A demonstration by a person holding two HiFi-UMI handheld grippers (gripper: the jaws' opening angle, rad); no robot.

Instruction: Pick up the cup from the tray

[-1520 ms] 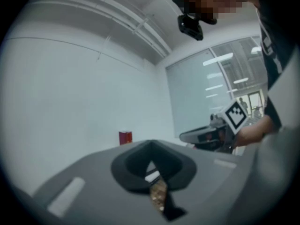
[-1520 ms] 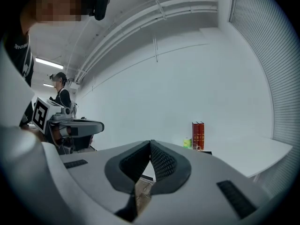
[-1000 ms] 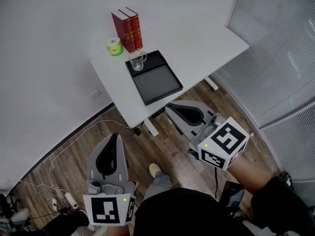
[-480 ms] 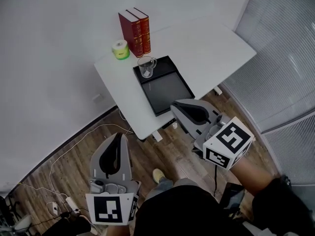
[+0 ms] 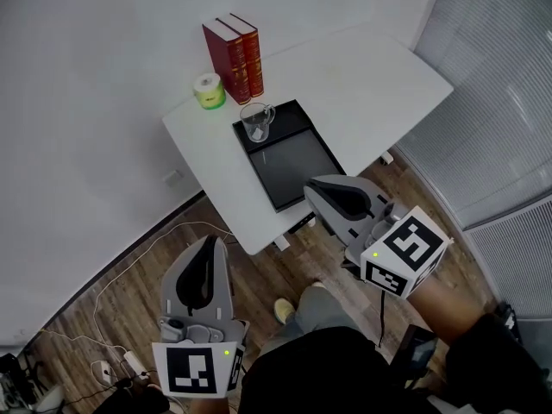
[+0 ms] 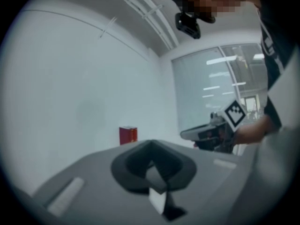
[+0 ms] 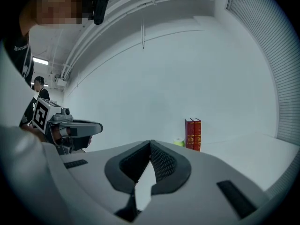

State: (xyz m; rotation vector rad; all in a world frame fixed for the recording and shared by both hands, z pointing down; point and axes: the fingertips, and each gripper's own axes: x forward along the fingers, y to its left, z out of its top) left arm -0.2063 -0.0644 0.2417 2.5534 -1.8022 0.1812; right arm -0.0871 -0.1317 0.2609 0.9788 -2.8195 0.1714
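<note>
I've brought left gripper (image 5: 204, 245) and right gripper (image 5: 324, 188) nearer the desk (image 5: 371, 84), fingers together and empty, cup (image 5: 256, 121) on tray (image 5: 297, 164) still unreached.

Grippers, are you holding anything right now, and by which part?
Nothing is held. Left gripper and right gripper are both shut and empty; the cup stands untouched in the tray.

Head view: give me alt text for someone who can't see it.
A clear glass cup stands at the far end of a black tray on a white table, near two red books. The left gripper and right gripper point toward it, both shut and empty.
</note>
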